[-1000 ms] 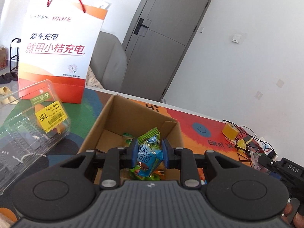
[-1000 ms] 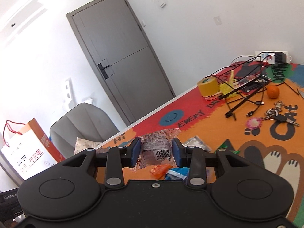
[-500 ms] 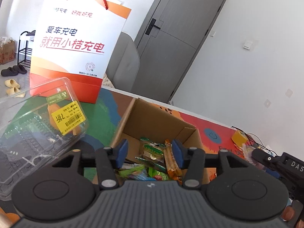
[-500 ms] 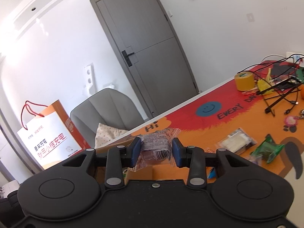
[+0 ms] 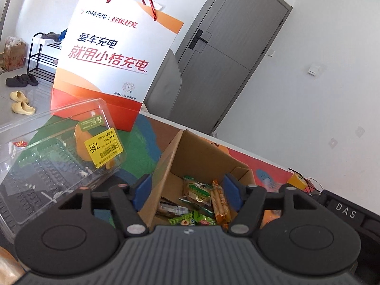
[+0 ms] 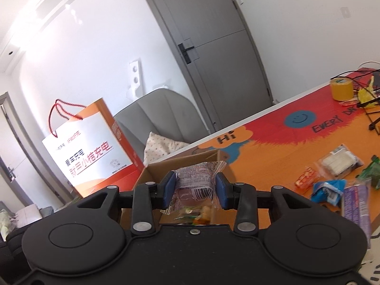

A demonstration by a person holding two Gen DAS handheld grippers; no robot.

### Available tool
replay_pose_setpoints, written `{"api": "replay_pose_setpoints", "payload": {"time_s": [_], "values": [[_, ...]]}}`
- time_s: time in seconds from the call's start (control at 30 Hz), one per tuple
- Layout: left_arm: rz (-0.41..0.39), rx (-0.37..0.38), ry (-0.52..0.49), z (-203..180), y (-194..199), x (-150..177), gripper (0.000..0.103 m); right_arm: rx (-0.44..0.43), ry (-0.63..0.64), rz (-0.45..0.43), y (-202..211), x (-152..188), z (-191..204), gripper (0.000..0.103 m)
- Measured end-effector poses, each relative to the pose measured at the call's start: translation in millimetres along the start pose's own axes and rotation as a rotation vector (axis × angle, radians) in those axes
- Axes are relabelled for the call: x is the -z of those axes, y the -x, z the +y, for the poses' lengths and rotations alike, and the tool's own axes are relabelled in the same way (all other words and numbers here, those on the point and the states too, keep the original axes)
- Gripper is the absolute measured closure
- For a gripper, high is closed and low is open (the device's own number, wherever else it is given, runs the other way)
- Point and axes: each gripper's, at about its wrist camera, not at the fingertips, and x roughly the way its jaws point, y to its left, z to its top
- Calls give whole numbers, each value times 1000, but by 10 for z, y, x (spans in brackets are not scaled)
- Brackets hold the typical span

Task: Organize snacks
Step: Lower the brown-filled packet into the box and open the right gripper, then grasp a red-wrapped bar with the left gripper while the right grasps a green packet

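Note:
An open cardboard box (image 5: 201, 156) sits on the colourful table mat and holds several snack packets (image 5: 204, 201). My left gripper (image 5: 187, 190) is open and empty above the box's near edge. My right gripper (image 6: 196, 187) is shut on a clear-wrapped reddish snack packet (image 6: 197, 185) and holds it over the same box (image 6: 190, 159). Loose snacks lie on the mat to the right in the right wrist view: a white packet (image 6: 339, 161), an orange one (image 6: 306, 177), a blue one (image 6: 329, 190) and a green one (image 6: 372, 168).
A white and orange paper bag (image 5: 114, 57) stands behind the box. A clear plastic clamshell (image 5: 54, 156) with a yellow sticker lies left of it. A yellow tape roll (image 6: 340, 89) and cables (image 6: 370, 109) are at the far right. A grey chair (image 6: 161, 116) stands beyond the table.
My left gripper opened and dropped its blue and green packet into the box, then rose a little. My right gripper carried the reddish packet leftward to over the box.

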Motion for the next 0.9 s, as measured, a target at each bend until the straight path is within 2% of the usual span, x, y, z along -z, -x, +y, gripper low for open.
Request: {"api": "replay_pose_setpoints", "payload": {"time_s": [0.1,0.23,0.47,0.6,0.9], "values": [[-2,0,-11,-27,17,22,22,-7,2,10,-8,0,38,55],[4,14,-23,-112,32,56,17,17,-4,-15,107,-54,-28,49],[26,79,-64,-454,4,195,14,124,-43,-70,410,-158,-471,40],[46,120,-86,-735,-64,308,14,200,-83,-82,560,-200,-814,40],[101,223,-166,-1467,-259,665,14,284,-114,-68,860,-177,-1391,40]]}}
